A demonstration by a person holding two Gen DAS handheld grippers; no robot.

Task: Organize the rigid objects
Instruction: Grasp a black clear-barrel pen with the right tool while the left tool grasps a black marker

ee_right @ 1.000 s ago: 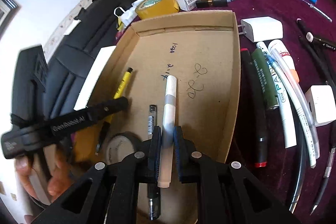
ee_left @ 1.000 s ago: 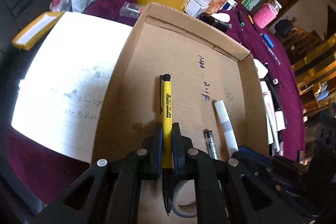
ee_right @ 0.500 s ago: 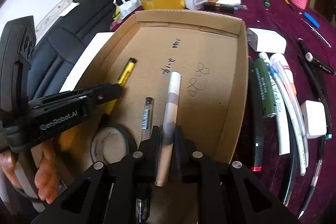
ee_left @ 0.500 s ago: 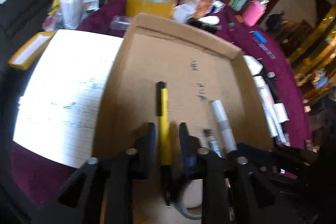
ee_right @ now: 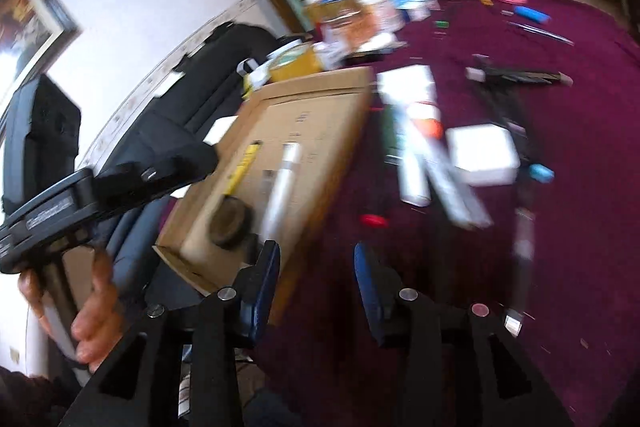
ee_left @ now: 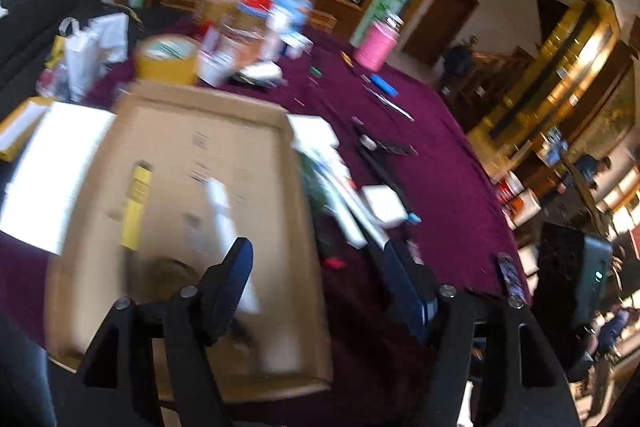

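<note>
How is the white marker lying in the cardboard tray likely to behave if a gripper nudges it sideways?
The white marker looks round and smooth, so it would probably roll rather than slide. It appears stiff and light. The cardboard tray has raised walls, which would likely stop it.

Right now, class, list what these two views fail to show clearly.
- Handwriting on the cardboard tray floor: motion blur, both views.
- Print on the yellow pen: blurred, left wrist view.
- Tape roll: part hidden by the right gripper, its fingers opening and empty.
- Labels on jars: blurred, small.
</note>
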